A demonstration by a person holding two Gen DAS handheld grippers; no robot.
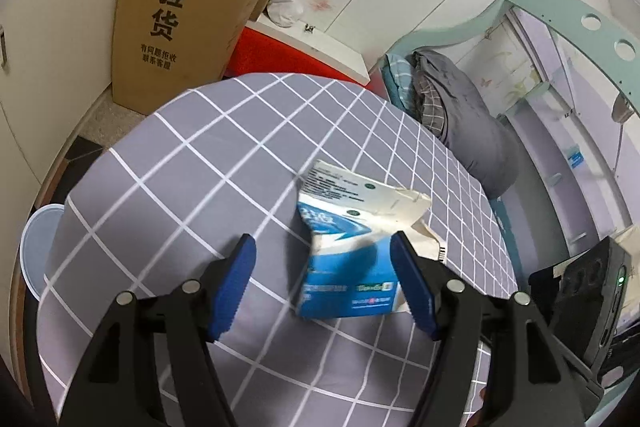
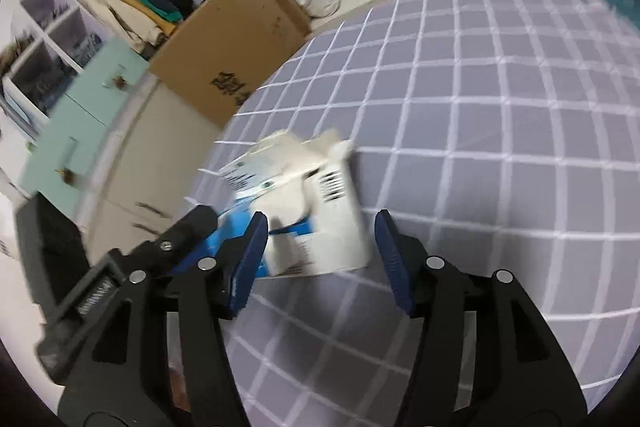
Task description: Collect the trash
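A: Are the grippers holding anything?

B: The left gripper (image 1: pixel 323 259) has its blue pads spread wide. The crumpled blue and white box (image 1: pixel 348 247) sits between them. One pad looks right at the box's edge, but I cannot tell if it touches. The right gripper (image 2: pixel 319 247) is spread too, with the same box (image 2: pixel 304 211) between its pads and a gap on one side. That picture is blurry.

A: Where is the box?

B: It lies on the bed (image 1: pixel 180 187), on the grey sheet with white squares.

A: What else is around? Start with the big things.

B: A pale wardrobe (image 1: pixel 48 39) stands beside the bed. A tall brown cardboard box (image 1: pixel 184 11) with black writing leans by it. A grey pillow (image 1: pixel 468 123) sits at the far end of the bed, under a green bed frame (image 1: pixel 576 11). A red bench with a white top (image 1: pixel 304 51) stands behind the bed. A round blue tub (image 1: pixel 38 247) sits on the floor, just beside the bed. A black device (image 1: pixel 592 291) with a small green light is close on the right.

A: Is anything in the way?

B: The other gripper's black arm (image 2: pixel 132 275) crowds in right next to the box.
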